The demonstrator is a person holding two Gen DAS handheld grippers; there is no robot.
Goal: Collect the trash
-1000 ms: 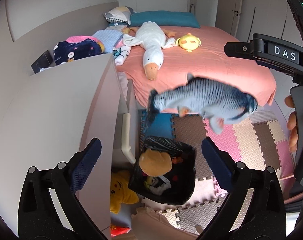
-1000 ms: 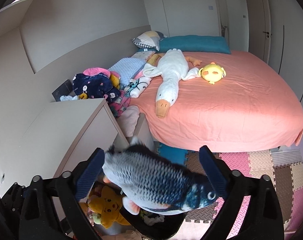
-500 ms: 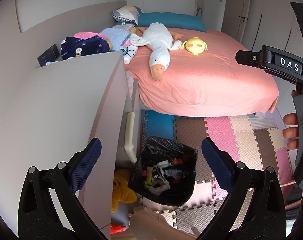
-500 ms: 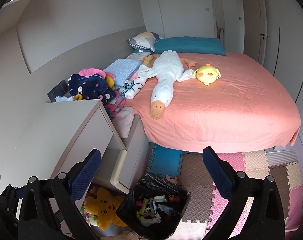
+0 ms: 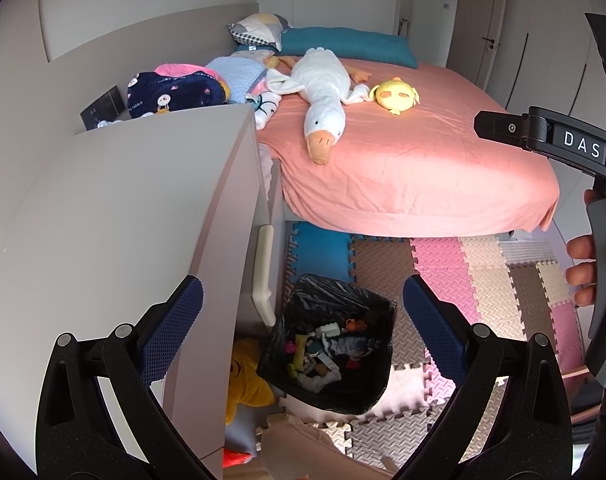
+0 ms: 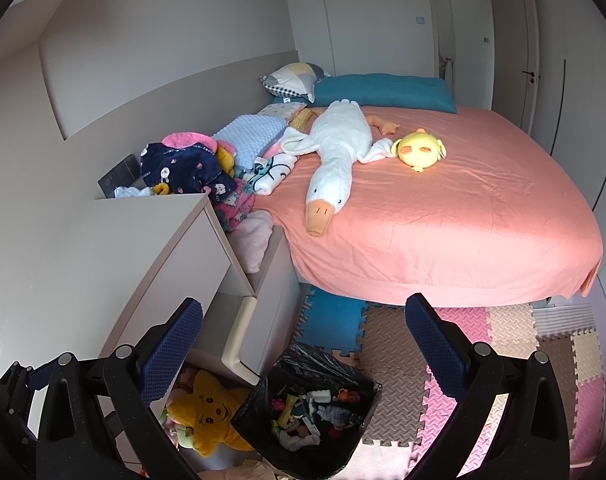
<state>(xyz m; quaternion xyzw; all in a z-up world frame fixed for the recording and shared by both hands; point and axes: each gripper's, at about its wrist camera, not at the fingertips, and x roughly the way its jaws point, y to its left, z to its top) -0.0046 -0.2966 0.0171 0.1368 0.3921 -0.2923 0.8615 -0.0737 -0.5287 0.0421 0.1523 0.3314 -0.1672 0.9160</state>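
Both the left tool (image 5: 303, 312) and the right tool (image 6: 303, 336) are held spread and empty above the black-lined trash bin (image 5: 299, 312), set on the foam mat (image 5: 443, 268) beside the bed (image 5: 423, 160), a grey plush fish (image 5: 353, 345) lying inside among the litter.

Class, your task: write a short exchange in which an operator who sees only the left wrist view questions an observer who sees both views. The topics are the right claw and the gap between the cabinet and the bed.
Operator: I only see the right tool's body at the edge of my frame. Is its claw carrying any trash?
Observer: No. The right claw is open, with nothing between its fingers.
Operator: The cabinet blocks my view of the gap beside the bed. Is anything lying there?
Observer: Yes. A pink patterned blanket and a pale pink towel are bunched between the cabinet and the bed.
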